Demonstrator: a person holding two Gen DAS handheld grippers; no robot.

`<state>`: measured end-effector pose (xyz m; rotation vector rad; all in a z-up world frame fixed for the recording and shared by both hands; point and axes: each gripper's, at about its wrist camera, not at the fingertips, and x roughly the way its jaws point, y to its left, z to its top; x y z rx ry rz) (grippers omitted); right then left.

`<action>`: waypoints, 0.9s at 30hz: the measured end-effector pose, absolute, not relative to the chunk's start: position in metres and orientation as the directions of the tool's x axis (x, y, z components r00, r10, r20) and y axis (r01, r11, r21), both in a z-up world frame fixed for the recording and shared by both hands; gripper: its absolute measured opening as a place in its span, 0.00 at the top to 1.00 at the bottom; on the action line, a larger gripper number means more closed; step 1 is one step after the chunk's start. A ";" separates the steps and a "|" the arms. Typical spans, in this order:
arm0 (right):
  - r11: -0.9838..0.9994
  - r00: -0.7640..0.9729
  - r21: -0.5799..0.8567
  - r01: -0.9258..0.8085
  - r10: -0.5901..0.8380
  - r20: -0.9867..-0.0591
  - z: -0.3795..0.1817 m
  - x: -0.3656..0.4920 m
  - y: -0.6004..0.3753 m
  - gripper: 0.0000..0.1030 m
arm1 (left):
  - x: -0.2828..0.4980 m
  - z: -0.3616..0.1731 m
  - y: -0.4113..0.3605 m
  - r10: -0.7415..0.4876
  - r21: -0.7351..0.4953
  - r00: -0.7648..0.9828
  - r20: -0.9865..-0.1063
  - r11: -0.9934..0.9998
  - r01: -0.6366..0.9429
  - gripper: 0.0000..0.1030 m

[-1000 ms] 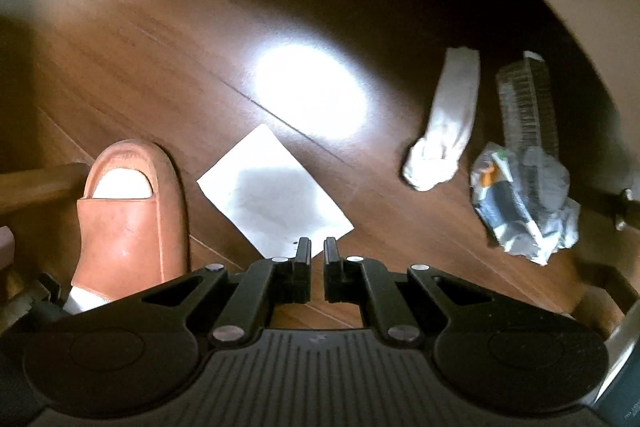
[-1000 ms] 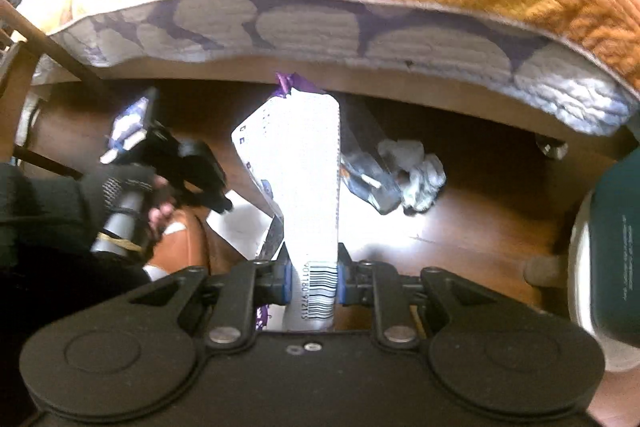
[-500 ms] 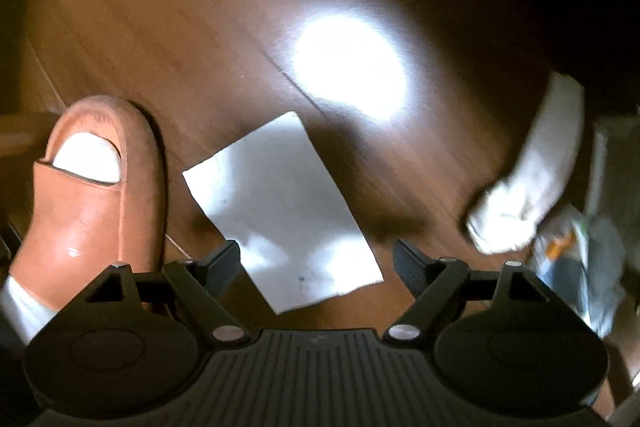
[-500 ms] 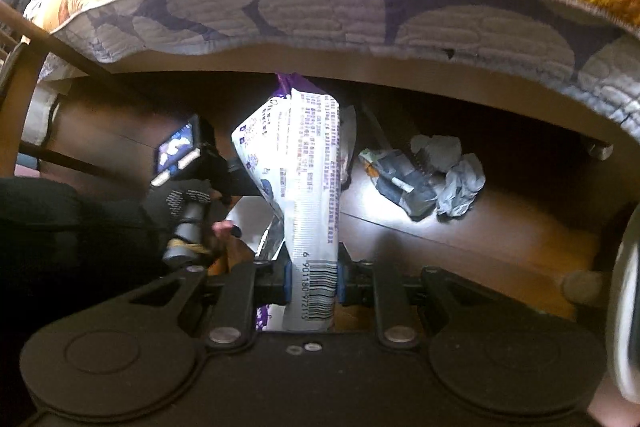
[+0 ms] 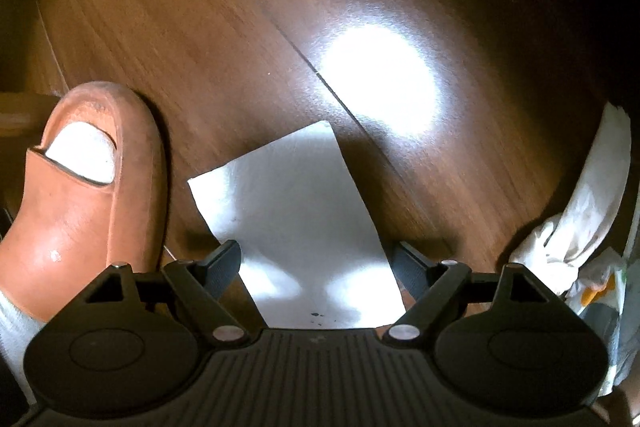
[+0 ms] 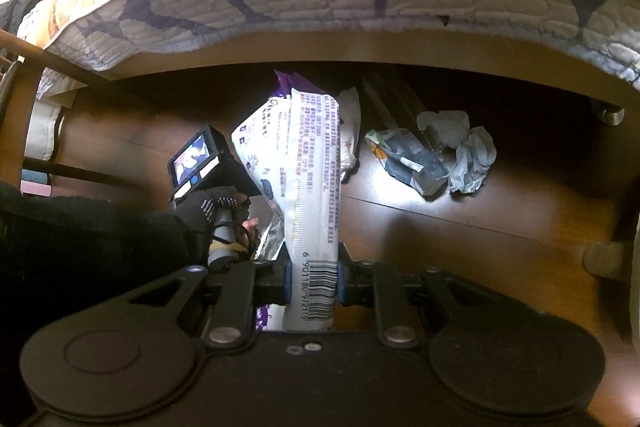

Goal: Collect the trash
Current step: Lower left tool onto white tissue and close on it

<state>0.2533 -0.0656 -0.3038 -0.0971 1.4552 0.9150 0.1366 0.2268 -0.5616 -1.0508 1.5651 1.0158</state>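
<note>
While flat, white paper sheet point(image 5: 298, 215) (speckled)

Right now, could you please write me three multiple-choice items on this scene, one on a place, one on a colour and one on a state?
1. Where does the white paper lie?
A. on the bed
B. on the floor, beside the slipper
C. in a bin

2. What colour is the slipper?
A. orange-brown
B. blue
C. black

3. How is the right gripper?
A. open and empty
B. out of view
C. shut on a wrapper

Answers:
1 B: the sheet lies flat on the wood planks next to the slipper, between the fingers of the open left gripper.
2 A: its upper is orange-brown, with a white sock in the toe hole.
3 C: both pads press on the wrapper near its barcode end.
</note>
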 end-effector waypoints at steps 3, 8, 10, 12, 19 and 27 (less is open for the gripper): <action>0.672 -0.148 0.464 -0.577 0.473 -0.869 -0.303 0.253 -0.064 0.81 | 0.141 -0.556 0.215 -0.117 0.118 -0.156 -0.981 0.279 -0.953 0.34; 0.677 -0.134 0.462 -0.573 0.478 -0.868 -0.302 0.254 -0.066 0.81 | 0.150 -0.553 0.206 -0.133 0.036 -0.076 -0.988 0.279 -0.960 0.80; 0.680 -0.125 0.459 -0.572 0.481 -0.868 -0.300 0.255 -0.067 0.81 | 0.157 -0.554 0.205 -0.146 0.025 -0.071 -0.987 0.294 -0.955 0.88; 0.683 -0.116 0.457 -0.570 0.484 -0.867 -0.299 0.256 -0.068 0.81 | 0.160 -0.554 0.204 -0.157 0.022 -0.073 -0.985 0.302 -0.953 0.94; 0.686 -0.099 0.464 -0.560 0.501 -0.860 -0.295 0.260 -0.070 0.81 | 0.160 -0.540 0.210 -0.142 0.008 -0.056 -0.988 0.314 -0.949 0.95; 0.686 -0.103 0.466 -0.559 0.500 -0.860 -0.297 0.259 -0.068 0.81 | 0.149 -0.543 0.216 -0.155 0.021 -0.067 -0.986 0.279 -0.960 0.83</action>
